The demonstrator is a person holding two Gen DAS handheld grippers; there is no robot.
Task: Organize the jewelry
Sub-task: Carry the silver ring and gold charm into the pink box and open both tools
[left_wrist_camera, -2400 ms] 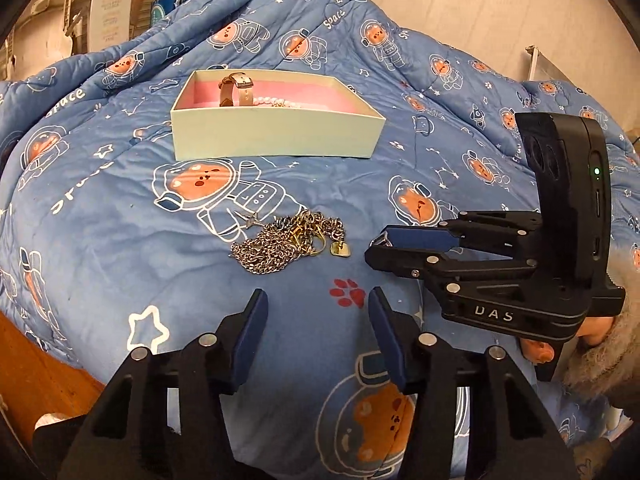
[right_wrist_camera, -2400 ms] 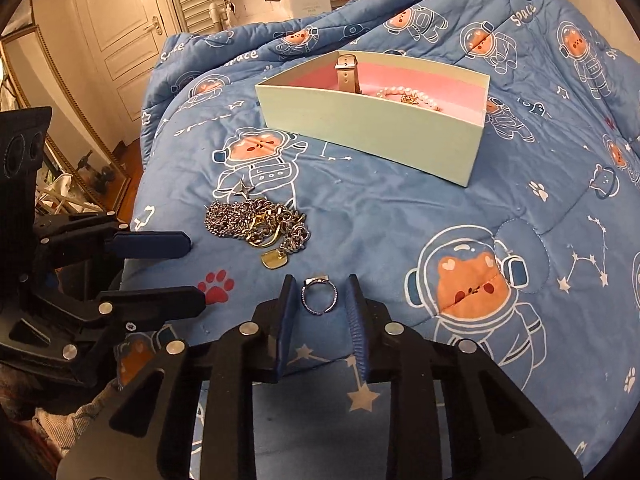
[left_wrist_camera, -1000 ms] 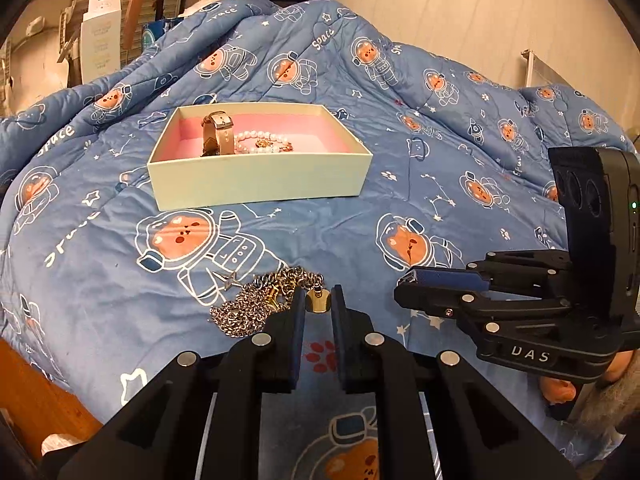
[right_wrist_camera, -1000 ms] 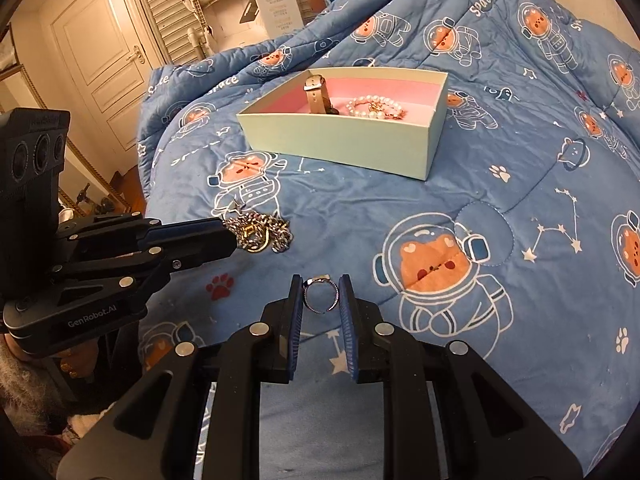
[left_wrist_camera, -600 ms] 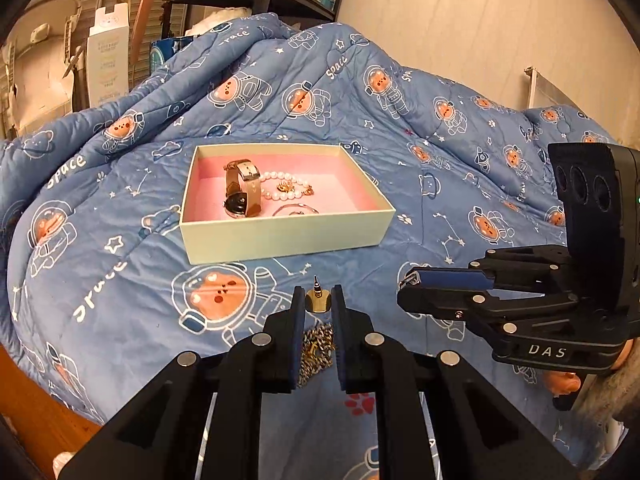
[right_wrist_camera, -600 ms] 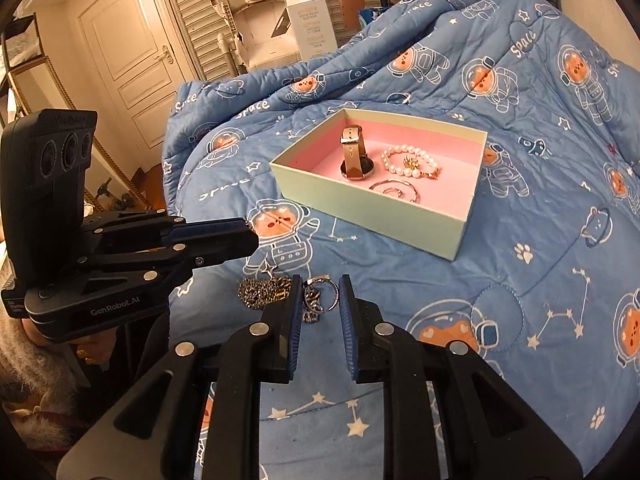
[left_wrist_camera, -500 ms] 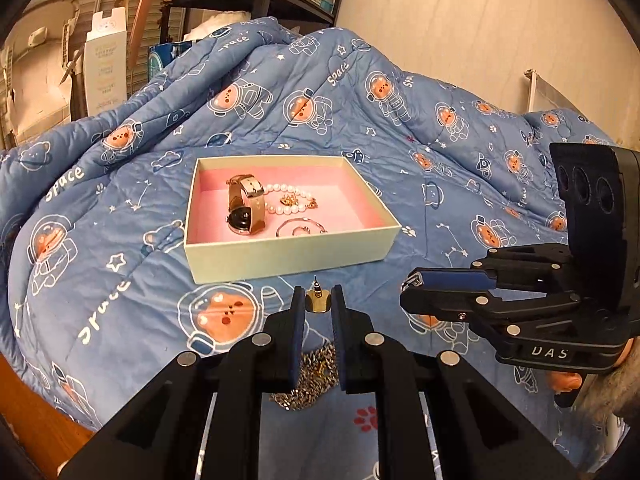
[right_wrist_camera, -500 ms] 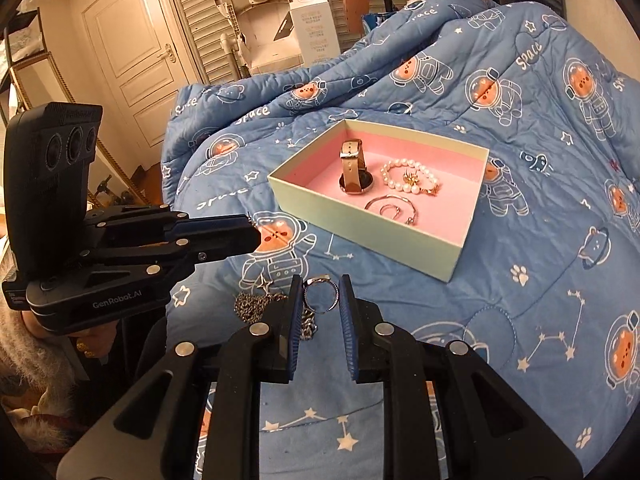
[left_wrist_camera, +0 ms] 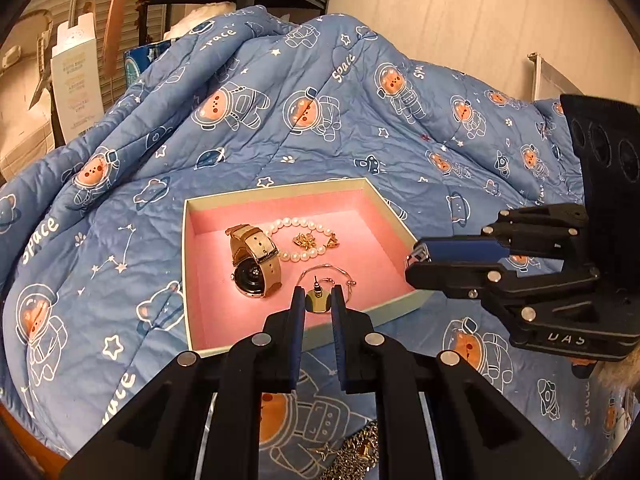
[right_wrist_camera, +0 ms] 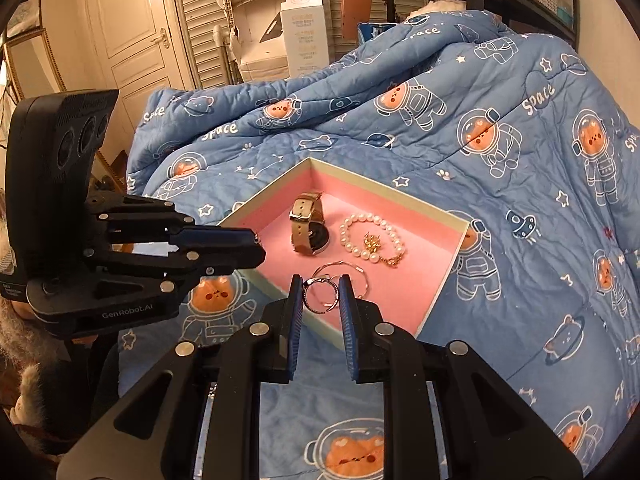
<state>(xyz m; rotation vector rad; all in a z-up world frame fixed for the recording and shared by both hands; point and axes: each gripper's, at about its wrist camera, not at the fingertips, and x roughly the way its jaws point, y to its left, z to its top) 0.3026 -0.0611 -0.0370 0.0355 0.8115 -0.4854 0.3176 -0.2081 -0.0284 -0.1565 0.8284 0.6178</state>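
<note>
Over the near edge of the pale green cardboard box with pink lining [left_wrist_camera: 192, 280], left gripper [left_wrist_camera: 318, 304] pinches a small gold pendant [left_wrist_camera: 318, 303], its silver chain [left_wrist_camera: 352, 456] hanging below. Right gripper [right_wrist_camera: 322, 296] clamps a thin silver ring [right_wrist_camera: 320, 294] beside it. Inside the box: beige-strap watch [left_wrist_camera: 254, 264], white pearl bracelet [left_wrist_camera: 304, 238], thin bangle [right_wrist_camera: 344, 270].

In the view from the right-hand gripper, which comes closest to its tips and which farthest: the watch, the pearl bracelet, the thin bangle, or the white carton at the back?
From the right gripper:
1. Thin bangle, in the pink box just beyond the tips.
2. Watch, left, and pearl bracelet, right, lie deeper in the box; too close to call.
3. White carton, far beyond the blanket.
</note>
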